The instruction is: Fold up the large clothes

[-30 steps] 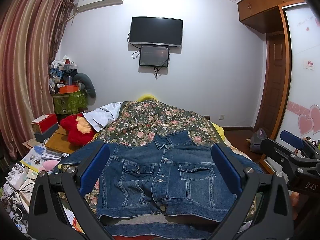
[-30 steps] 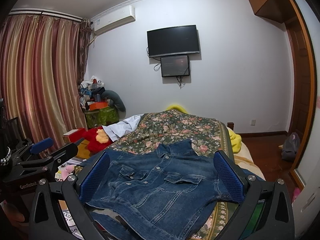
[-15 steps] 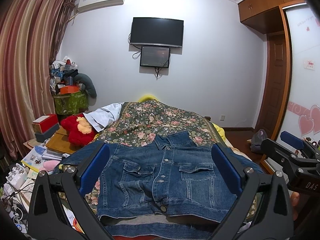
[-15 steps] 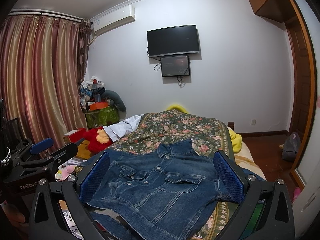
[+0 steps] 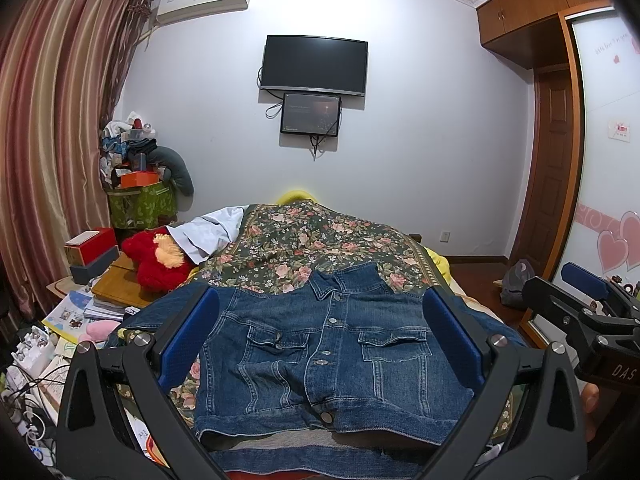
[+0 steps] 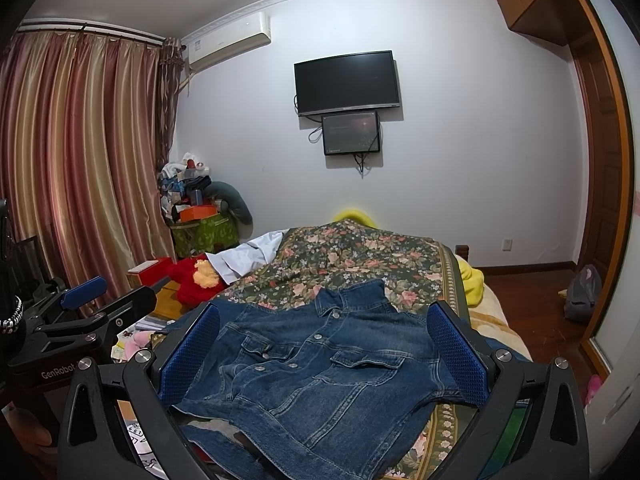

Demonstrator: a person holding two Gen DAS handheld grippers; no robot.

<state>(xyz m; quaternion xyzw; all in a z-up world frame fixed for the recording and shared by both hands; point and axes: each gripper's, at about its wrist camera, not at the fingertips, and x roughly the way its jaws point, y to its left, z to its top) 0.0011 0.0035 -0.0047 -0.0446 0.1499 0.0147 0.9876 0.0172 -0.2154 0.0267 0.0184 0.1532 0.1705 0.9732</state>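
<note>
denim jacket (image 5: 320, 352) sleeves (gripper-hidden)

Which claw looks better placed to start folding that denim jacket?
Hard to call; slightly the left claw. It faces the denim jacket squarely, hem nearest. The right claw, also open, sees it at an angle.

White wall (image 5: 420, 120), striped curtains (image 5: 52, 140), wooden wardrobe (image 5: 532, 4).

wall television (image 5: 314, 64), red plush toy (image 5: 154, 256), striped curtains (image 6: 76, 160)
</note>
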